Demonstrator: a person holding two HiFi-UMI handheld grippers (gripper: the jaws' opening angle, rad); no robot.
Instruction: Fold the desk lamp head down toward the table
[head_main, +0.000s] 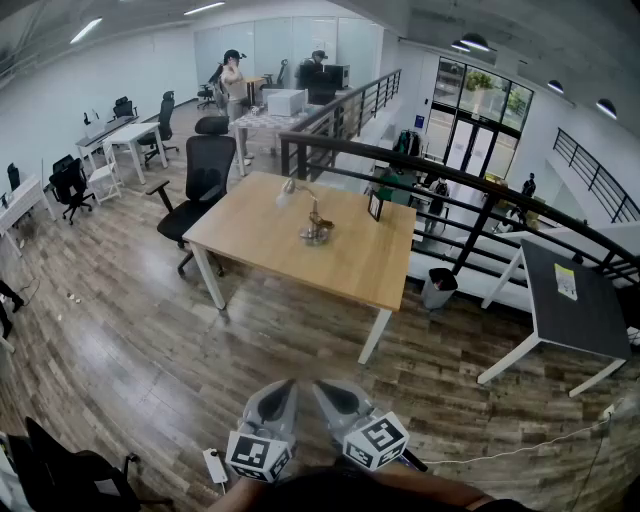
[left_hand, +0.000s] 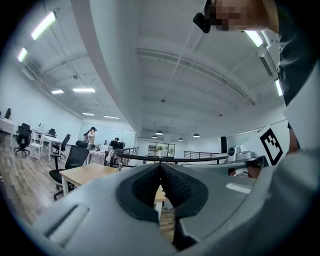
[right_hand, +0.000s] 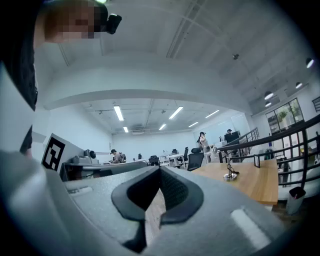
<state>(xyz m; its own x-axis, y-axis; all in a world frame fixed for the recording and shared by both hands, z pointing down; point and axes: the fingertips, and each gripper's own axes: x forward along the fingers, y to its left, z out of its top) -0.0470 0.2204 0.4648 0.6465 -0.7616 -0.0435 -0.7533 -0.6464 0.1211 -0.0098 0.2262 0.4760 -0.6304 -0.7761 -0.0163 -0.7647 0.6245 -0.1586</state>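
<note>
Lamp: one desk lamp (head_main: 310, 215) stands near the middle of the wooden table (head_main: 350, 265), in the centre of the head view. Its head is raised and leans toward the upper left.
Left gripper: the left gripper (head_main: 283, 392) is at the bottom edge of the head view. Its jaws are pressed together with nothing between them.
Right gripper: the right gripper (head_main: 330, 392) sits just beside the left one. Its jaws are also fully closed and empty.
Gap to lamp: both grippers are well apart from the table, with bare wood floor between.
Handling: the lamp looks light, with a thin, stiff jointed arm on a small round base. The base would likely slide or tip if the head were pushed hard.
Where to hold: probably steady the base with one gripper. With the other, press on the head or the arm just behind it, not mid-arm.
Count, task things: one lamp, one wooden table, two grippers.
Count, on the table: one small frame (head_main: 376, 206) to the right of the lamp.
Count, nearby: one black office chair (head_main: 203, 180) at the table's left end, one bin (head_main: 437, 288) lower right of it, and one dark table (head_main: 568, 300) at the right.
</note>
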